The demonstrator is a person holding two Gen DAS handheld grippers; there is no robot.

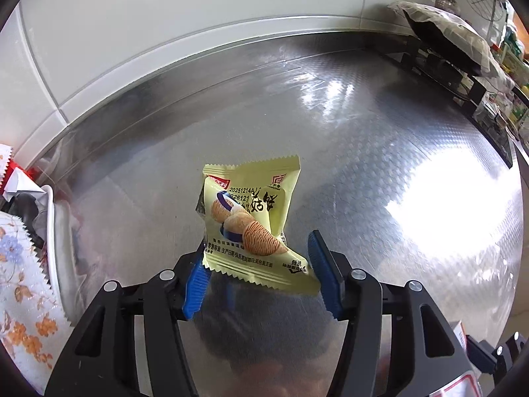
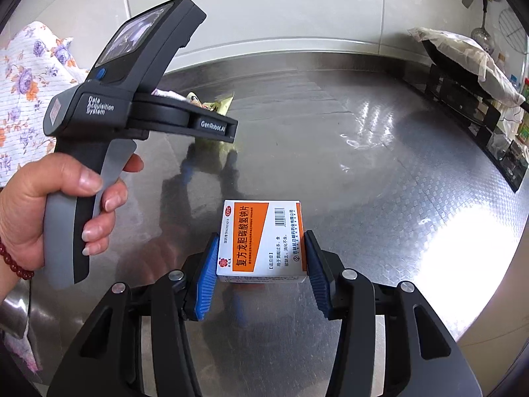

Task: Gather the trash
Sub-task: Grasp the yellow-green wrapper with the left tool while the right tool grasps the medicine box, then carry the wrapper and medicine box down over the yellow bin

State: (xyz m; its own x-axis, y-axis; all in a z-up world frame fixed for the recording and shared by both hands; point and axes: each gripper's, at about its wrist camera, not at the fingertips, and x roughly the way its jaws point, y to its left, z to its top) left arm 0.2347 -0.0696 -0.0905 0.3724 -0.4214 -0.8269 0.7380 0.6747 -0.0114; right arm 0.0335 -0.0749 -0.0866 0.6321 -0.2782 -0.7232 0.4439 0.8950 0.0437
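Observation:
A yellow snack wrapper (image 1: 254, 221) sits between the blue pads of my left gripper (image 1: 261, 261), above the steel counter (image 1: 363, 139); the jaws stand wide, the left pad touches its edge, and the right pad is close to its corner. In the right wrist view the left gripper's body (image 2: 132, 106) hides most of the wrapper (image 2: 224, 102). My right gripper (image 2: 261, 258) has both pads pressed on the sides of a white and orange medicine box (image 2: 264, 241), held just above the counter.
A white bin (image 1: 56, 241) holding wrappers stands at the left, by floral cloth (image 1: 20, 281). A black pan under a plastic cover (image 1: 453, 39) rests on a stove at the back right. A tiled wall (image 1: 165, 16) runs behind the counter.

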